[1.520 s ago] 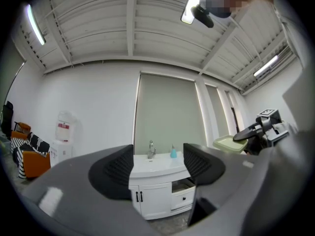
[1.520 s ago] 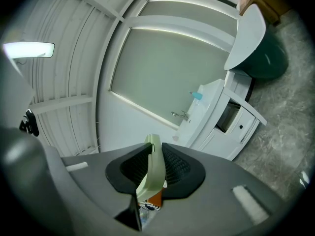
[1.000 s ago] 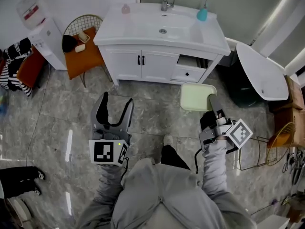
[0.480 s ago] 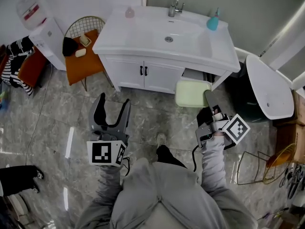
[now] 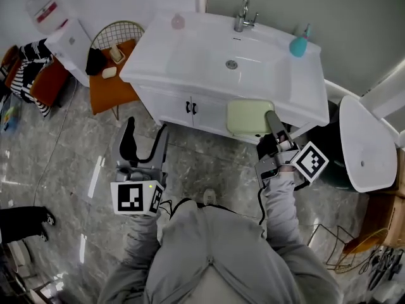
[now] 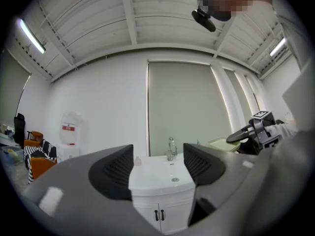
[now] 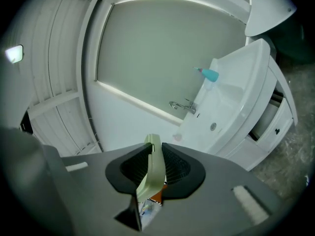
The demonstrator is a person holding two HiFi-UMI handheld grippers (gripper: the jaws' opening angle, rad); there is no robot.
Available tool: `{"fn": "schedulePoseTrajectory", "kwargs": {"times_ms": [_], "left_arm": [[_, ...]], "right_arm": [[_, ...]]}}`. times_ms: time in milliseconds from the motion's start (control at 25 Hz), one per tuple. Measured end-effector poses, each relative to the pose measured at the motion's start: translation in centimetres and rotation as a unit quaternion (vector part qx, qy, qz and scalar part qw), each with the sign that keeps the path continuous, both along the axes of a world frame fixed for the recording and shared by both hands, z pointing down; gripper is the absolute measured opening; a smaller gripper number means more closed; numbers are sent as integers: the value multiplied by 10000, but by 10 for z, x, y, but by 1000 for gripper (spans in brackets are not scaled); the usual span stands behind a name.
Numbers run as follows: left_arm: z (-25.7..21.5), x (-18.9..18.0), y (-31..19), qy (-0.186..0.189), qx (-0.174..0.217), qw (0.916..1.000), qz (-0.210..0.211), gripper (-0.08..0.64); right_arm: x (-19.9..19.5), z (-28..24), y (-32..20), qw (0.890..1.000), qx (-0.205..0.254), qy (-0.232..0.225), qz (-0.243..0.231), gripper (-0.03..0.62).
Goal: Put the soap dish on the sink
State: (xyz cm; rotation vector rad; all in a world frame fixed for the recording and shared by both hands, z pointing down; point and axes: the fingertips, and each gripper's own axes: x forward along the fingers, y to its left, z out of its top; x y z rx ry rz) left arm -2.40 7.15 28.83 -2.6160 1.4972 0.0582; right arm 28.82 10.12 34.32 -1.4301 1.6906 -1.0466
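My right gripper (image 5: 273, 124) is shut on the pale green soap dish (image 5: 249, 117), which hangs level at the front edge of the white sink (image 5: 209, 56). Seen edge-on in the right gripper view, the soap dish (image 7: 153, 170) is clamped between the two black pads of the right gripper (image 7: 153, 167), and the sink (image 7: 231, 117) lies ahead to the right. The left gripper (image 5: 144, 138) stands open and empty over the floor, left of the cabinet. Between the spread jaws of the left gripper (image 6: 156, 165) the sink (image 6: 160, 173) shows straight ahead.
A faucet (image 5: 243, 14), a teal soap bottle (image 5: 299, 43) and a small pink bottle (image 5: 178, 21) stand along the sink's back. An orange chair (image 5: 107, 75) and a water dispenser (image 5: 60, 24) are to the left. A white oval tabletop (image 5: 368, 144) is at the right.
The person has stepped toward the sink. The right gripper has carried the soap dish forward, from over the floor to the sink's front edge. The left gripper has come along, still open.
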Motion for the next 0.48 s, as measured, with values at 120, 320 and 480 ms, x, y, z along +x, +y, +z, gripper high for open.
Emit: {"fn": "schedulePoseTrajectory", "kwargs": {"times_ms": [120, 320, 480], "left_arm": [[-1, 8, -13, -85, 14, 9999, -86, 345], [-2, 16, -39, -143, -8, 9998, -152, 345], [2, 20, -69, -131, -26, 9998, -123, 345]], "right_arm": [[8, 2, -27, 10000, 7, -13, -73, 61], [13, 5, -67, 9999, -4, -94, -141, 61], [15, 11, -98, 9999, -55, -87, -123, 61]]}}
